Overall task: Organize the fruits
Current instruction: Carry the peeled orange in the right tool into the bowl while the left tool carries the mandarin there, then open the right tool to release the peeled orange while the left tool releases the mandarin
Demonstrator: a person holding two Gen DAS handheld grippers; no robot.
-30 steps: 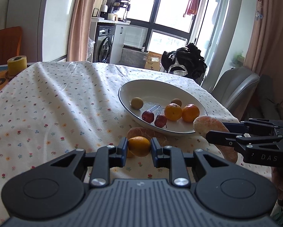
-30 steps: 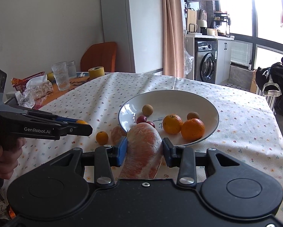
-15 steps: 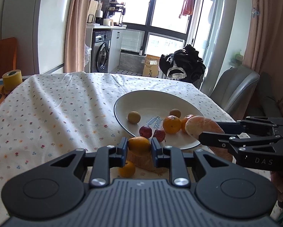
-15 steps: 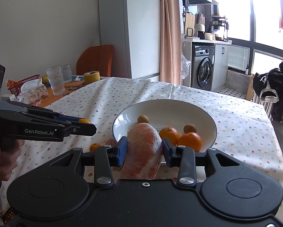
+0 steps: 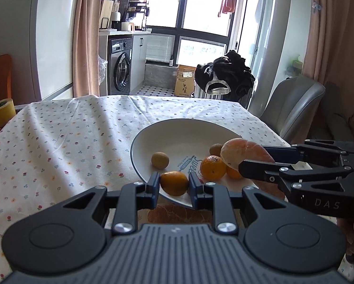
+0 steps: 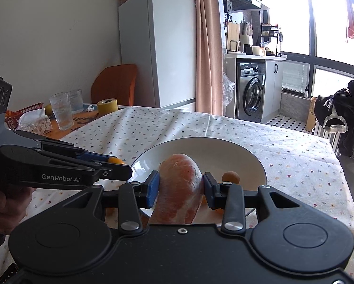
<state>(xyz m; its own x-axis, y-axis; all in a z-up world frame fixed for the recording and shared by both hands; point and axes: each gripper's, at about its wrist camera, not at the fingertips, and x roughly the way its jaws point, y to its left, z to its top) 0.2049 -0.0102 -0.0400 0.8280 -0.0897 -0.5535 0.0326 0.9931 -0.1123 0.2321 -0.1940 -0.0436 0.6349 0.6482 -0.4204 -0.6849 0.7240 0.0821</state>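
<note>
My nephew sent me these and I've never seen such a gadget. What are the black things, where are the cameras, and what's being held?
They are hand-held black two-finger grippers, one in each of a person's hands, with a camera on each looking along its fingers. In the left camera's picture, the left gripper is shut on a small orange citrus fruit. In the right camera's picture, the right gripper is shut on a large peeled pinkish-orange fruit piece. Both hover over a white oval dish with more small fruits, on a flower-patterned tablecloth.
</note>
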